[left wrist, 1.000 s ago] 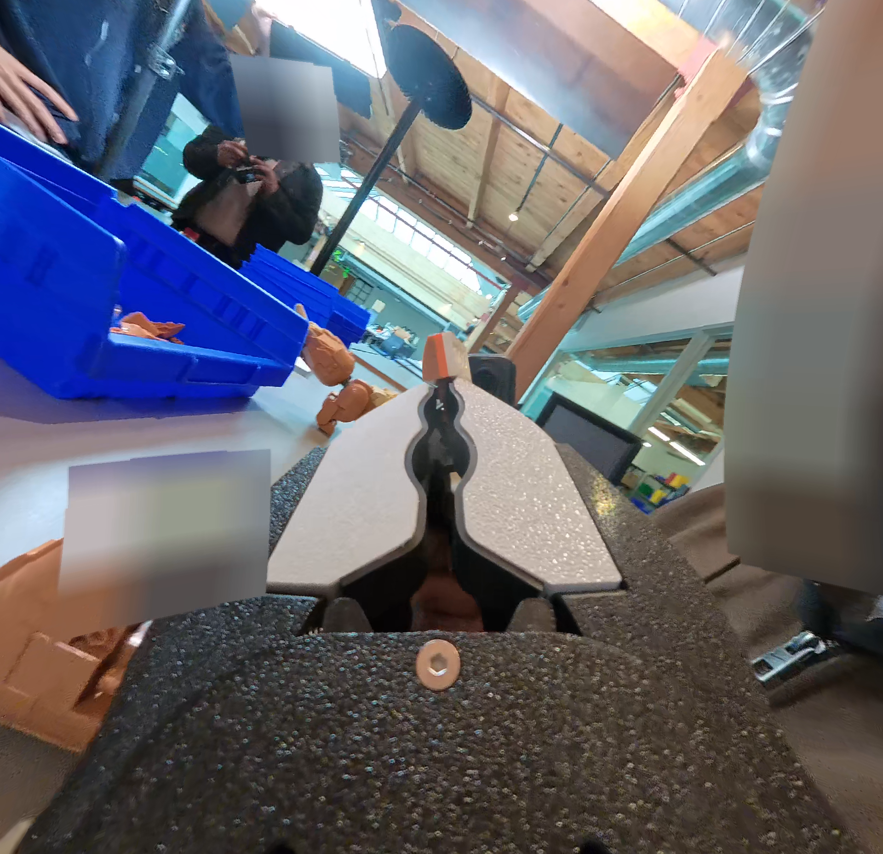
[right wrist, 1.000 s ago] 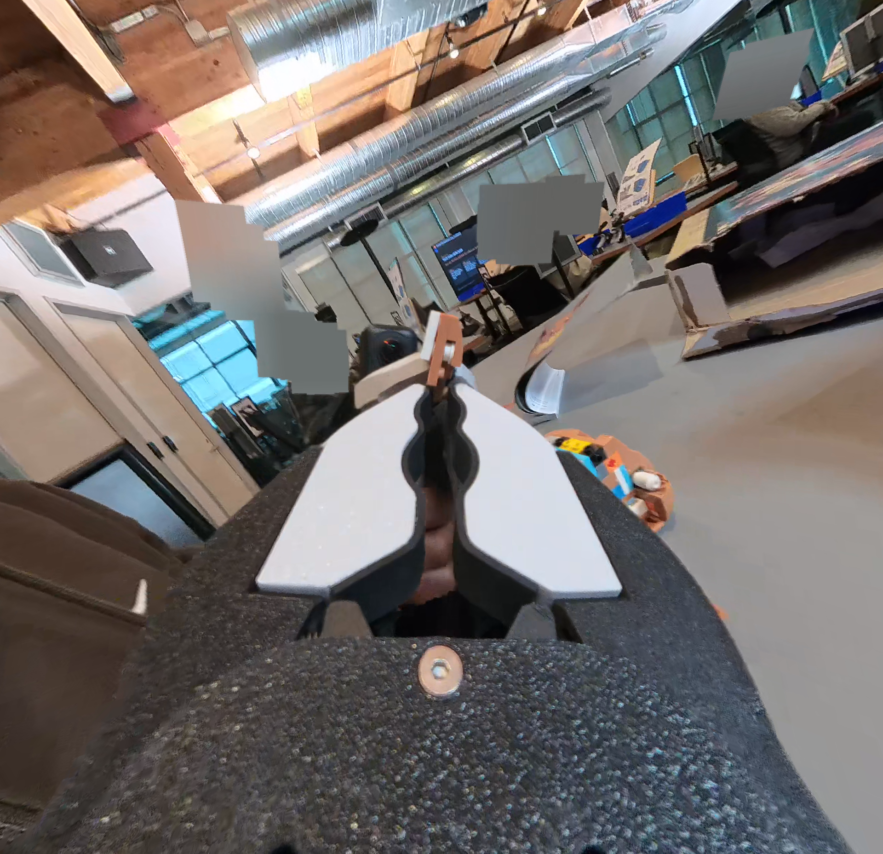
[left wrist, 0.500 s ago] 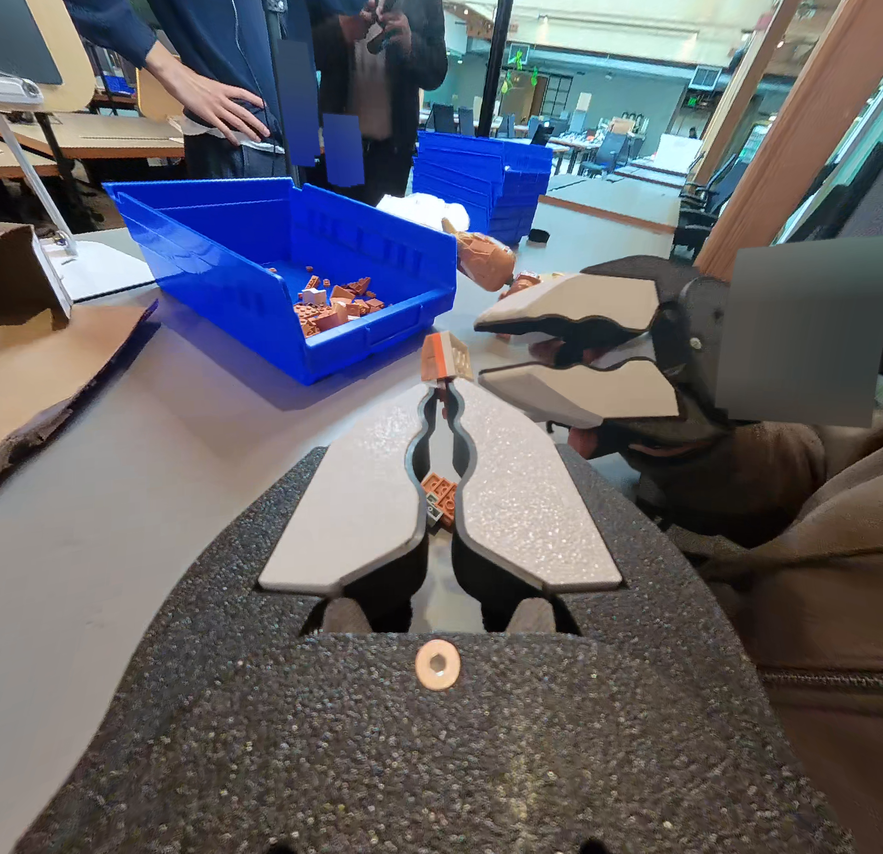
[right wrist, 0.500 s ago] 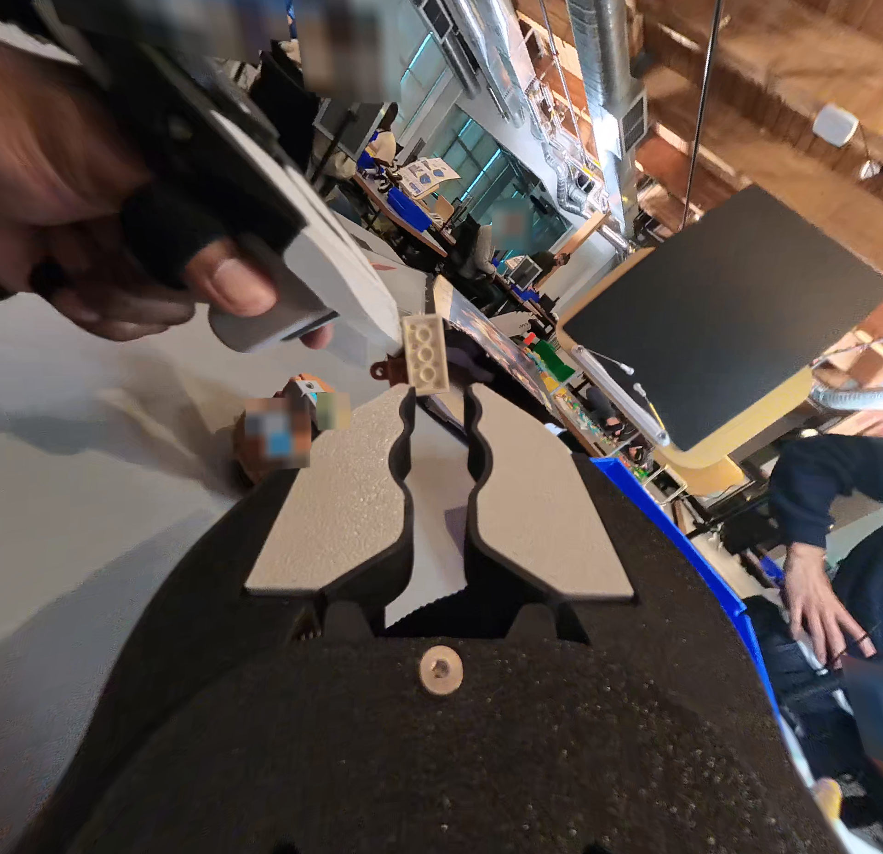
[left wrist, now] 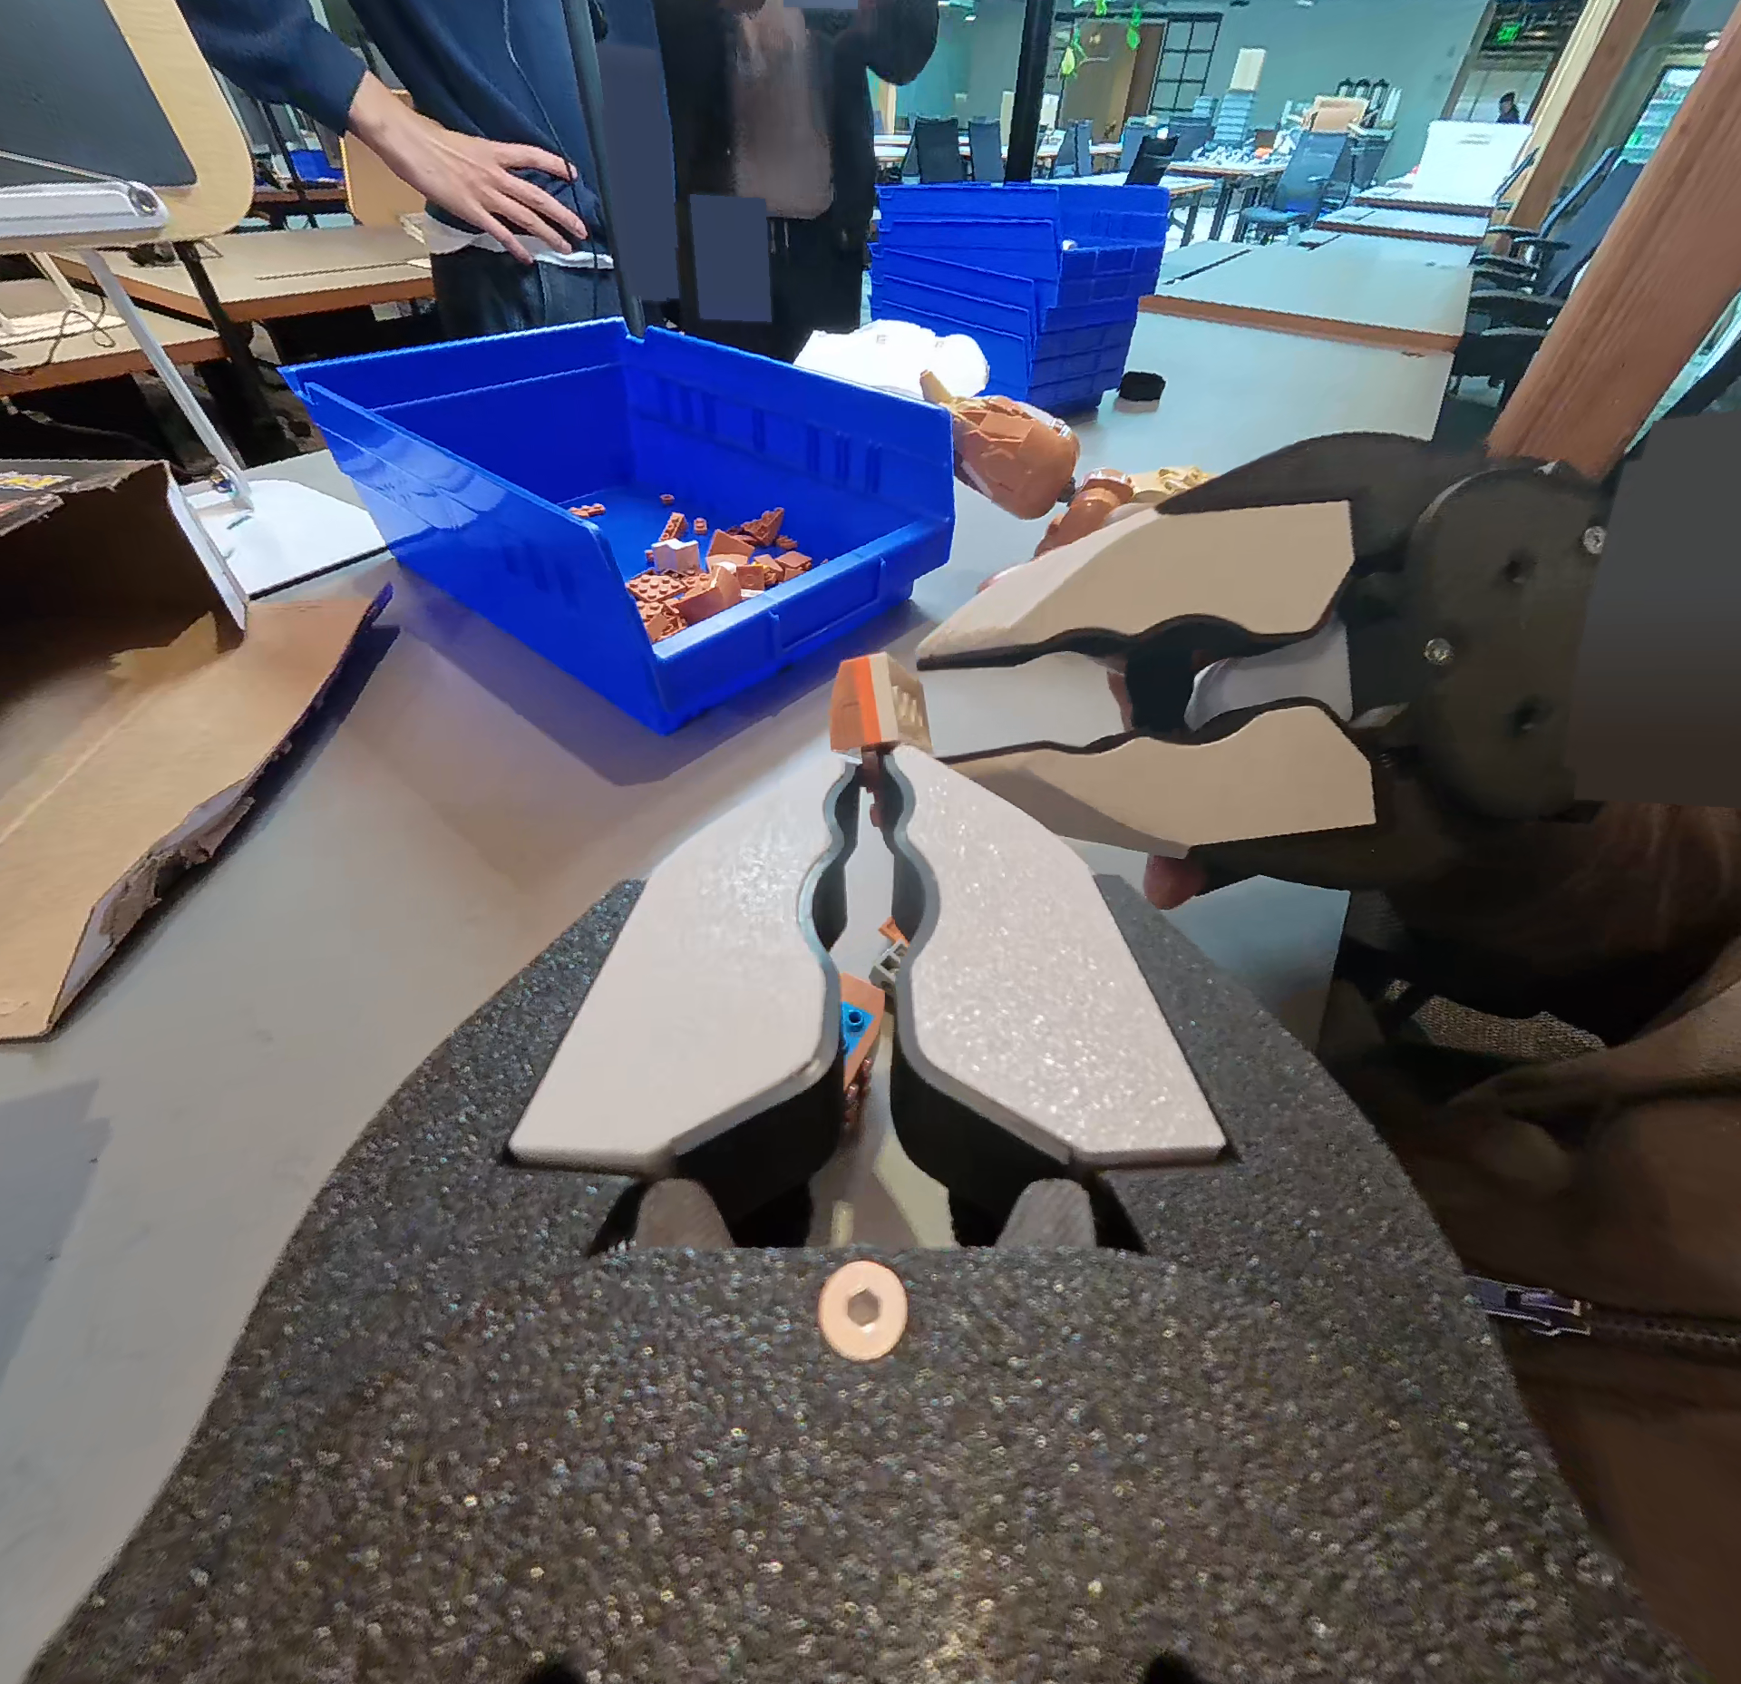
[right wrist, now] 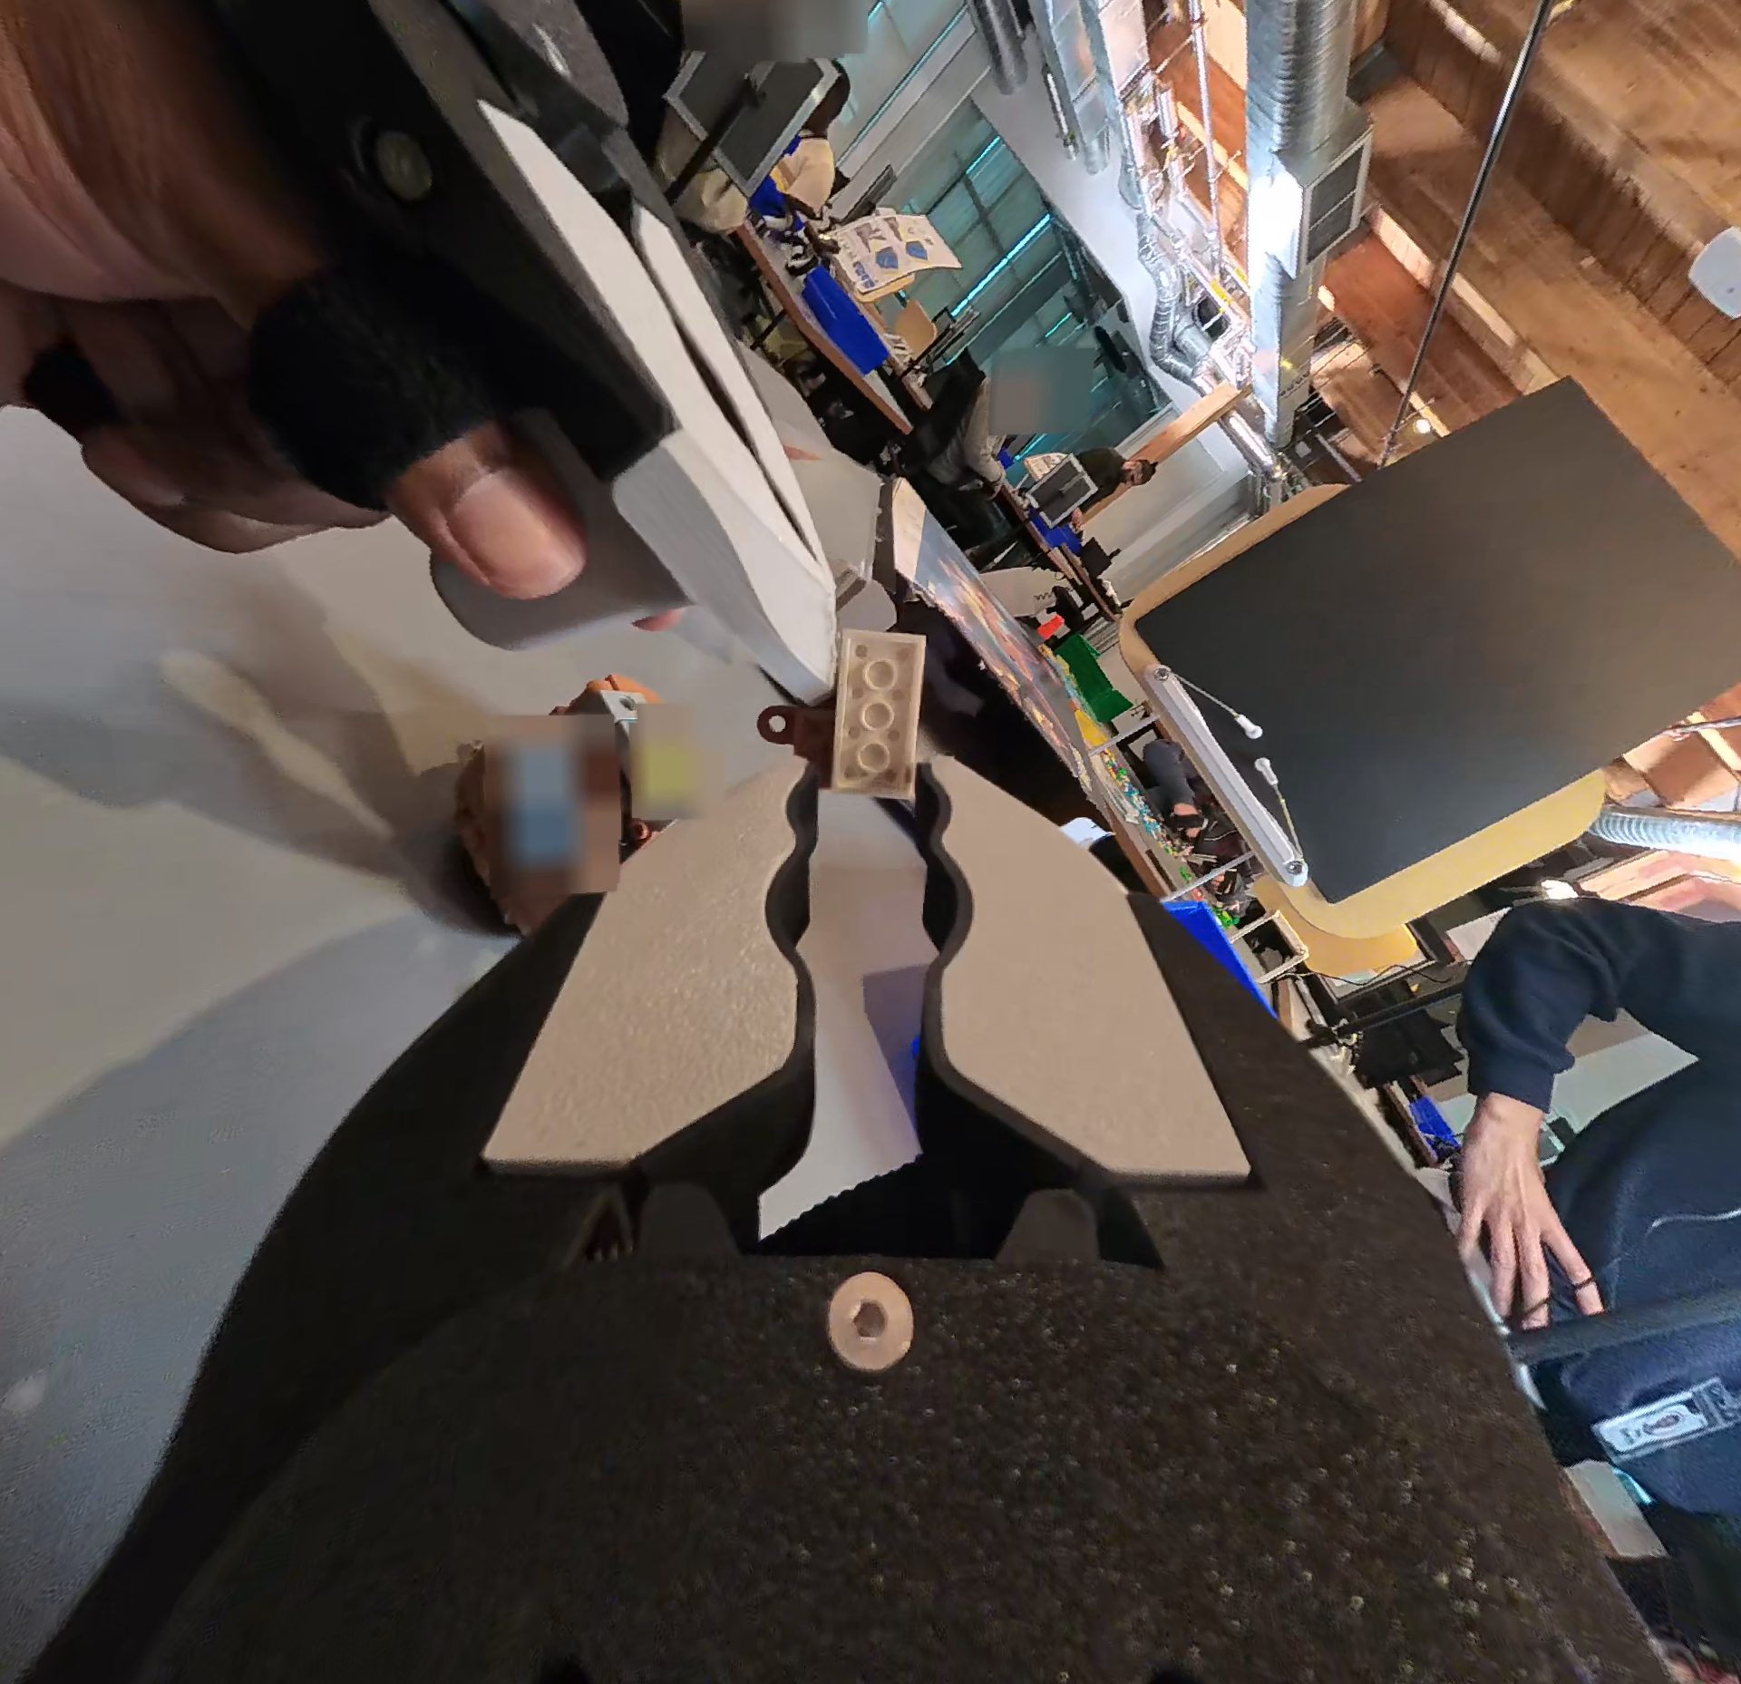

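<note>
Orange-and-tan brick piece upright at left claw tips

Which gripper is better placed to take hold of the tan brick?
Right. The right gripper is open, tips flanking the tan brick; the left gripper is shut on the brown piece attached to it.

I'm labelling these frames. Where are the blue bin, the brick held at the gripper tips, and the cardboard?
blue bin (left wrist: 528, 508), left wrist view, front wall.
brick (left wrist: 878, 704), left wrist view, orange-and-grey side.
cardboard (left wrist: 141, 744), left wrist view, flat top.

Two tongs, one open bin, one bin stack.
</note>
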`<state>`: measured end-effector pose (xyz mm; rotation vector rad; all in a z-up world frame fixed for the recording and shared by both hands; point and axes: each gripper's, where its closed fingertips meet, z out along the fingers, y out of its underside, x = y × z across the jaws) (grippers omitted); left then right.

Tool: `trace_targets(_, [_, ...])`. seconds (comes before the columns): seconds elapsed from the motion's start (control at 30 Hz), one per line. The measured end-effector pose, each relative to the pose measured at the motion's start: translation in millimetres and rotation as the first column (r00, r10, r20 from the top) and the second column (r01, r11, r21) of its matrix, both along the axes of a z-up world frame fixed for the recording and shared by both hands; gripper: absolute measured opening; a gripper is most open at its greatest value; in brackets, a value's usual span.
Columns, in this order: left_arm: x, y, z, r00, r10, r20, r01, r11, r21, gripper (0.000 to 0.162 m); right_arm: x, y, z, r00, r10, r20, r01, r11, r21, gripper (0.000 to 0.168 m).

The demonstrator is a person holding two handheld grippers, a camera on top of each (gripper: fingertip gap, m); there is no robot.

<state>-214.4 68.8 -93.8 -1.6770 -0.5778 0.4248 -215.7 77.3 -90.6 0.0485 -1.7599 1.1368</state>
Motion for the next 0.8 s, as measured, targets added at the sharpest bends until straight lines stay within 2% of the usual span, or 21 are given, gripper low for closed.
trace_targets(0.47, [2.6, 3.7, -0.5, 0.999, -0.012, -0.036, 0.01, 0.998, -0.066, 0.004, -3.0, 0.9, -2.5, 0.997, 0.015, 0.072, -0.014, 1.0, -0.02, 0.015])
trace_targets(0.6, [2.9, 5.3, 3.2, 0.999, -0.026, -0.036, 0.025, 0.999, -0.019, 0.006, -4.4, 2.2, -1.5, 0.98, 0.057, 0.191, -0.03, 0.989, -0.143, 0.015])
trace_targets(0.8, [2.6, 8.5, 1.1, 0.999, -0.03, -0.016, 0.031, 0.999, 0.036, 0.018, -5.4, 6.2, 2.4, 0.915, 0.164, 0.368, -0.018, 0.929, -0.37, 0.015])
